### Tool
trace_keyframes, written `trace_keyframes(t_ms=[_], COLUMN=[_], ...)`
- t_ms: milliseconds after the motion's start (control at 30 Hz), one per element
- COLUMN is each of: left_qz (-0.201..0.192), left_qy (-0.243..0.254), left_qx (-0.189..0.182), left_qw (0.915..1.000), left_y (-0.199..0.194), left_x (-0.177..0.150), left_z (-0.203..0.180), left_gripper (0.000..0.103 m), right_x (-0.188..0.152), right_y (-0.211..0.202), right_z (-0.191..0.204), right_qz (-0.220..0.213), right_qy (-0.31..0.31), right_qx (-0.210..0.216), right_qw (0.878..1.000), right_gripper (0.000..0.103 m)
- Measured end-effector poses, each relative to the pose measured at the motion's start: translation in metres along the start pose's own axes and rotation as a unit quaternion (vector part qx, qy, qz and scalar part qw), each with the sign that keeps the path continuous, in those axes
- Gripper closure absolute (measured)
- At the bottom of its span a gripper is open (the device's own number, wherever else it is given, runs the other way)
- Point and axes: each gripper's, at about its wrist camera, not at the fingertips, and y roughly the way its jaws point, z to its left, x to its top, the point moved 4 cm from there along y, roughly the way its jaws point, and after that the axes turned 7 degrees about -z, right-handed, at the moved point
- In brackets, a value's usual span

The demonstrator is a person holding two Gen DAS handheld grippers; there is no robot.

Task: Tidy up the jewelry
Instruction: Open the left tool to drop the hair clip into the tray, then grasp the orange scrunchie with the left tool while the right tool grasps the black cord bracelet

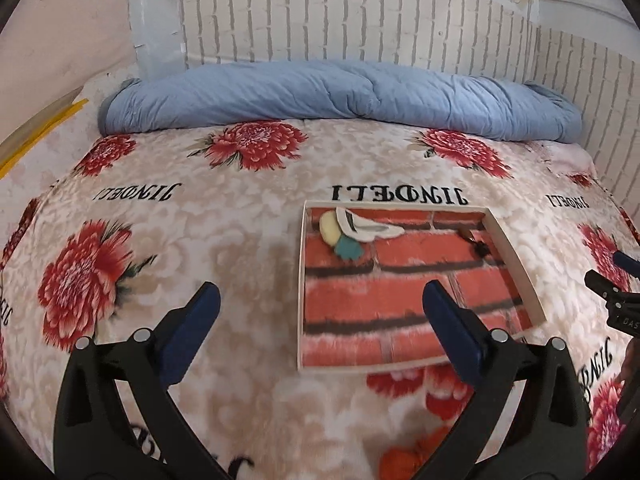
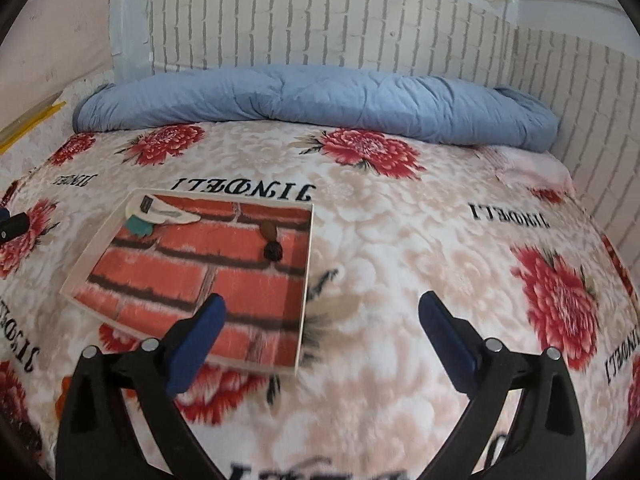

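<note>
The tray (image 1: 516, 256), shallow with a pale rim and a red brick-print floor, lay on the floral blanket (image 1: 248, 240); in its far left corner sat a white flat piece with dark stripes (image 1: 368, 224), a yellow piece (image 1: 331, 229) and a teal piece (image 1: 348, 250), touching each other; by the far right wall I saw a small dark beaded item (image 2: 273, 251) with a brown bead (image 2: 267, 231) just above it; kind of jewelry too blurred to tell. My left gripper (image 1: 320, 320) was released, jaws wide, nothing between them, right finger over the tray's near edge; my right gripper (image 2: 320, 320) likewise spread and empty, left finger over the tray's near right corner. Blanket print read "JINDELI", upside down to me, repeated among red flowers; a rolled blue quilt (image 1: 340, 96) lay beyond, against white brick-pattern wall panels (image 1: 340, 16).
</note>
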Motion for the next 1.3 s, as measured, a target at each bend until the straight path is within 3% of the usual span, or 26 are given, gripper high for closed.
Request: trace_keyframes(t_ms=[100, 267, 567, 967, 1300], left_qz=[-0.005, 0.01, 0.023, 0.057, 0.079], left_qy=[0.007, -0.008, 0.005, 0.012, 0.009], left_qx=[0.009, -0.019, -0.016, -0.021, -0.028], left_qw=[0.9999, 0.9997, 0.9996, 0.9981, 0.9964], left_y=[-0.021, -0.045, -0.062, -0.053, -0.033], left_x=[-0.013, -0.04, -0.088, -0.148, -0.159], left_z=[0.0, -0.007, -0.03, -0.054, -0.054], left_gripper=[0.005, 0.005, 0.005, 0.005, 0.006], right_x=[-0.016, -0.047, -0.09, -0.141, -0.161], right_y=[-0.019, -0.045, -0.07, -0.076, -0.06], right_z=[-0.006, -0.012, -0.016, -0.032, -0.046], right_qz=[0.002, -0.008, -0.018, -0.004, 0.017], right_qy=[0.015, 0.017, 0.019, 0.021, 0.032], right_qx=[0.009, 0.006, -0.008, -0.029, -0.03], right_qw=[1.0, 1.0, 1.0, 0.999, 0.999], right_gripper=[0.008, 0.008, 0.008, 0.008, 0.008])
